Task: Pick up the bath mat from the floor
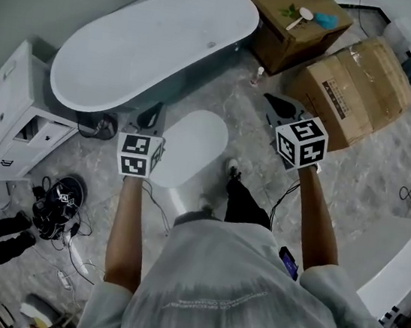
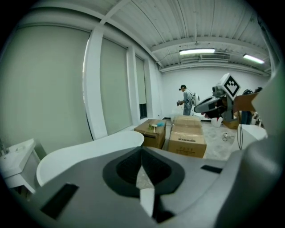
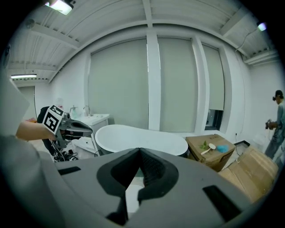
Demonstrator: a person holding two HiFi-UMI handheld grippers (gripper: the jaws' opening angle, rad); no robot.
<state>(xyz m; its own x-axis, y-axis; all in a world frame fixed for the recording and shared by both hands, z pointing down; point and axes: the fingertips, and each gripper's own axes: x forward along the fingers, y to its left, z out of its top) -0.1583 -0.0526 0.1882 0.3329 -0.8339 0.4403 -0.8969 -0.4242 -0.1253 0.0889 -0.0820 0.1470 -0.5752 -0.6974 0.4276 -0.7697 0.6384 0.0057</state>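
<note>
One bath mat (image 1: pixel 190 150) is lying on the floor (image 1: pixel 370 182). One bathtub (image 1: pixel 154 46) and one vanity cabinet (image 1: pixel 10 121) are standing there too. Two cardboard boxes are sitting together: a darker cardboard box (image 1: pixel 284 34) and a paler cardboard box (image 1: pixel 356 90). One brush (image 1: pixel 300 17) is resting on the darker one. One small bottle (image 1: pixel 259 74) is standing by the tub. Two grippers are showing, the left hand-held gripper (image 2: pixel 143 176) and the right hand-held gripper (image 3: pixel 136 178), each carrying one marker cube (image 1: pixel 140 155), making two. One second person (image 2: pixel 186 100) is standing far off.
</note>
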